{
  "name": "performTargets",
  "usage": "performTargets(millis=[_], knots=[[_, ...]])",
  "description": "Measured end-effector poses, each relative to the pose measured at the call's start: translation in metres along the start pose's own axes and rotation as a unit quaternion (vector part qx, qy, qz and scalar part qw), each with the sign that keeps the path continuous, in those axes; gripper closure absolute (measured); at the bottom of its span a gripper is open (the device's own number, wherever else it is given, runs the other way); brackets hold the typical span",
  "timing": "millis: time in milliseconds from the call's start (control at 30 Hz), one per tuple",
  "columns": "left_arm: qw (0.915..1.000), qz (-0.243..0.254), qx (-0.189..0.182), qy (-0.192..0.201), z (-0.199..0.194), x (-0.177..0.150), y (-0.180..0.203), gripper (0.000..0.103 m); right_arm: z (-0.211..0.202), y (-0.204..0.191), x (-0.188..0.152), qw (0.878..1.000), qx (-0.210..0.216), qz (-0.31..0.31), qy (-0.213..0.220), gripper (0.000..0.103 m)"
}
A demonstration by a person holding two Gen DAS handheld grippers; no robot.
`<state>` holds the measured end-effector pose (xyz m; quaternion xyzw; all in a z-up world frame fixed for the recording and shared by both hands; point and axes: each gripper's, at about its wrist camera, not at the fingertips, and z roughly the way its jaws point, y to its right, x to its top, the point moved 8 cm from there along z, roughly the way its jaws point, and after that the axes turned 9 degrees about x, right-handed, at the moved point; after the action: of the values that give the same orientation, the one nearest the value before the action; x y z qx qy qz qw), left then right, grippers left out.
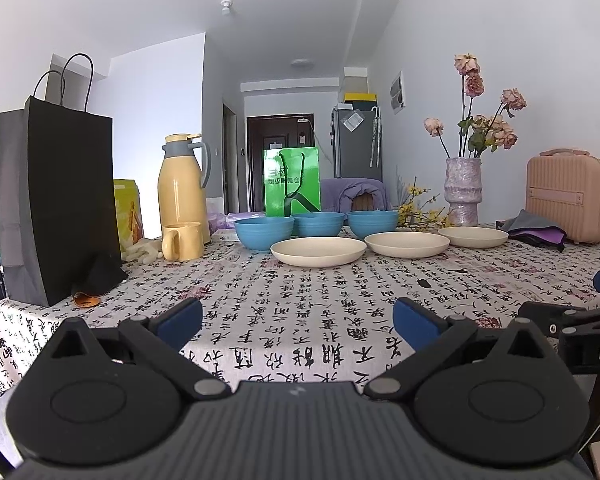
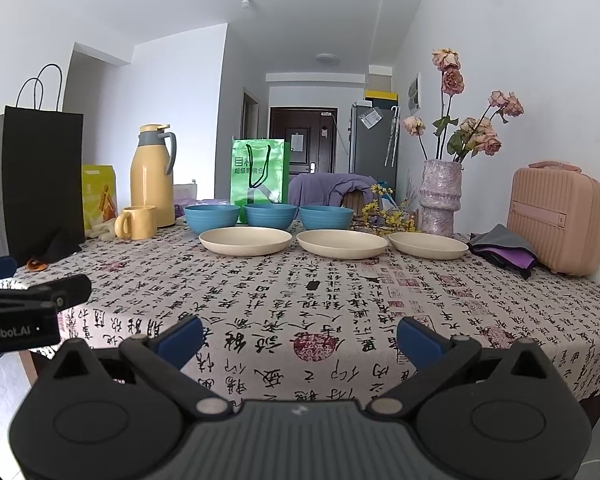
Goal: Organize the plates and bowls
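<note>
- Nearest the left wrist camera, the left gripper (image 1: pixel 298 322) hovers over the near edge of the table with its blue-padded fingers (image 1: pixel 180 320) spread wide and nothing between them.
- Just as close to its own camera, the right gripper (image 2: pixel 300 336) is likewise spread wide and empty above the near table edge; part of the left one shows at the left border of that view.
- Both point across a table covered by a white cloth printed with black calligraphy (image 2: pixel 300 300).
- Three shallow cream round plates (image 2: pixel 245 241) lie in a row across the far half of the cloth, side by side and not stacked.
- Three blue ribbed bowls (image 2: pixel 211 216) stand upright in a second row just behind the plates, each separate from its neighbour.
- At the far left stand a tall black paper bag with cord handles (image 1: pixel 60 204), a yellow thermos jug with a grey handle (image 1: pixel 182 188) and a yellow mug (image 1: pixel 182 242) in front of the jug.
- A green paper bag with white lettering (image 2: pixel 260 172) stands behind the bowls.
- To the right are a mottled lilac vase of dried pink roses (image 2: pixel 440 200), a folded grey and purple cloth (image 2: pixel 504 250) and a small pink hard-shell case (image 2: pixel 556 216), well apart from the plates.
</note>
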<state>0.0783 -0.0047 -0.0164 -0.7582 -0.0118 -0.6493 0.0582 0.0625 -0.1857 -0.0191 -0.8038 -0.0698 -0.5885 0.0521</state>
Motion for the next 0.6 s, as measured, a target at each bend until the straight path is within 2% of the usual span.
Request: performTargets(millis=[600], knots=[[1.0000, 0.000, 0.000, 0.002, -0.0033, 0.0019, 0.0004, 0.000, -0.0011, -0.0010, 0.0002, 1.000, 0.001, 0.000, 0.001, 0.000]])
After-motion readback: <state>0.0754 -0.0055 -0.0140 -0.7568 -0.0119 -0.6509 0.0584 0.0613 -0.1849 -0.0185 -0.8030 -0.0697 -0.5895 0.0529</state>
